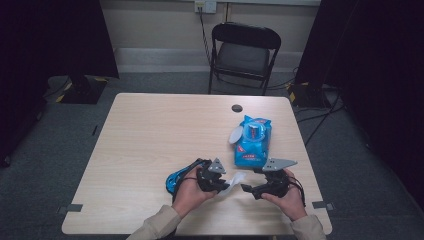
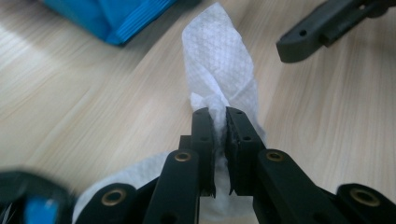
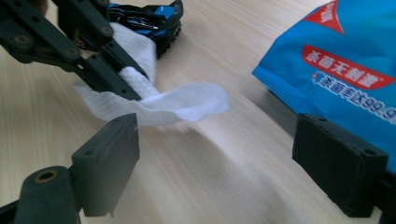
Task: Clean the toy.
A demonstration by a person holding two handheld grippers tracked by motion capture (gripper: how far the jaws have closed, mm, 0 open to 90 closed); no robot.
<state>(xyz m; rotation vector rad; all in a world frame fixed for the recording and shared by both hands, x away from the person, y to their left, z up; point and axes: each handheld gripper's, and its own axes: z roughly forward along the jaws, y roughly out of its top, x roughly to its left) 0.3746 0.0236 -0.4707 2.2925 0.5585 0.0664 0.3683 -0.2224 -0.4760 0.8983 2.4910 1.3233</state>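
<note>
A white wet wipe (image 2: 219,70) lies partly on the table, pinched at its middle by my left gripper (image 2: 219,112), whose jaws are shut on it. In the high view the left gripper (image 1: 223,186) sits near the table's front with the wipe (image 1: 235,181) trailing to the right. My right gripper (image 1: 248,189) is just right of it, open, with nothing between its jaws. In the right gripper view its jaws stand wide apart, with the wipe (image 3: 187,105) and the left gripper (image 3: 135,95) ahead. The blue wipes pack (image 1: 253,141) lies beyond, its lid flipped open.
A blue and black object (image 1: 179,176) lies by the person's left hand. A small dark round hole (image 1: 237,108) sits near the table's far edge. A black folding chair (image 1: 242,55) stands behind the table. Bare tabletop (image 1: 150,135) spreads to the left.
</note>
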